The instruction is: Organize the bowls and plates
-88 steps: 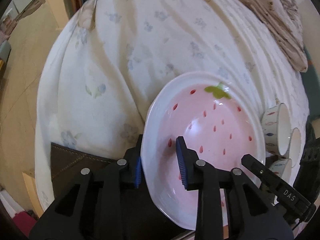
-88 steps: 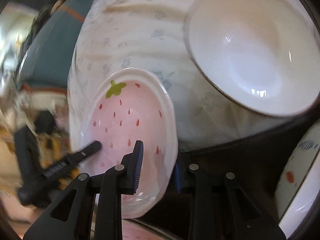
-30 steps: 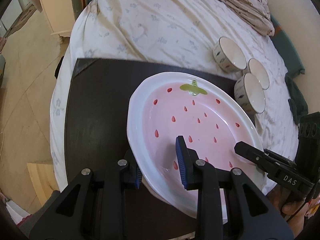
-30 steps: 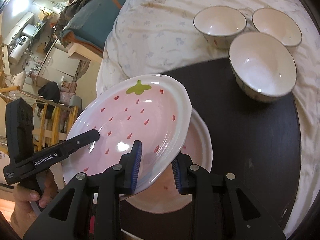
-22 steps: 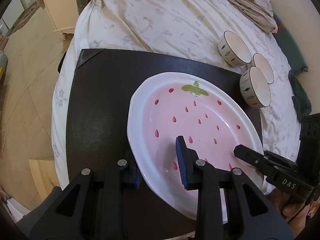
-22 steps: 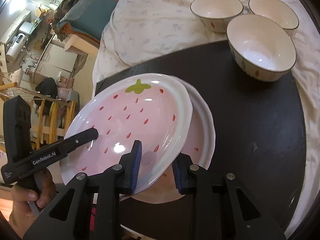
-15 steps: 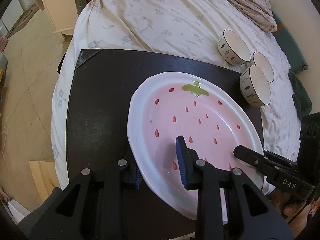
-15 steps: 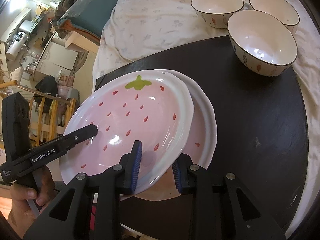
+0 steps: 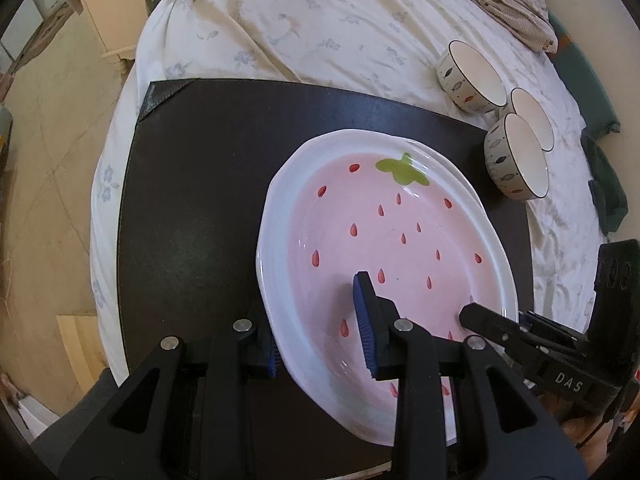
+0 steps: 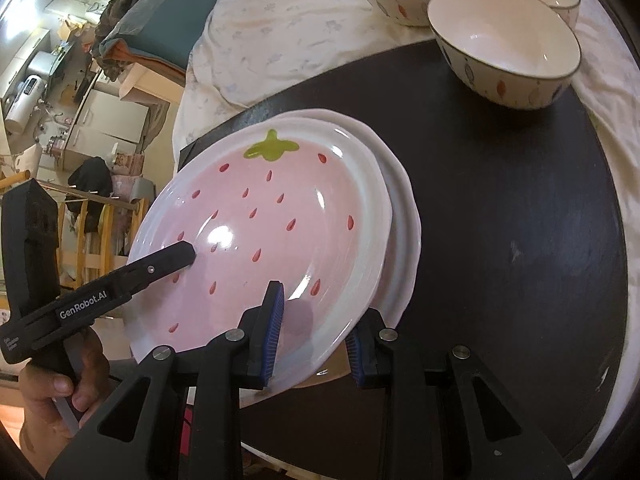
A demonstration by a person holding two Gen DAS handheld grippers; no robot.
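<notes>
Both grippers pinch the pink strawberry plate (image 10: 264,236) – left gripper (image 9: 320,332) on its left rim, right gripper (image 10: 314,336) on the right – just above another plate (image 10: 404,216) on the dark mat (image 10: 520,208)

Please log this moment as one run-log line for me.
left gripper: shut on strawberry plate | right gripper: shut on same plate | below: second plate on dark mat

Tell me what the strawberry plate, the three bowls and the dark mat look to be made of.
Strawberry plate: glazed ceramic, judging by the sharp white glints on its pink well.
Bowls: likely glazed ceramic too; shiny insides, thin dark rim lines, painted outsides.
Dark mat: possibly leather or imitation leather; matte, faintly grained, with a stitched-looking corner.
</notes>
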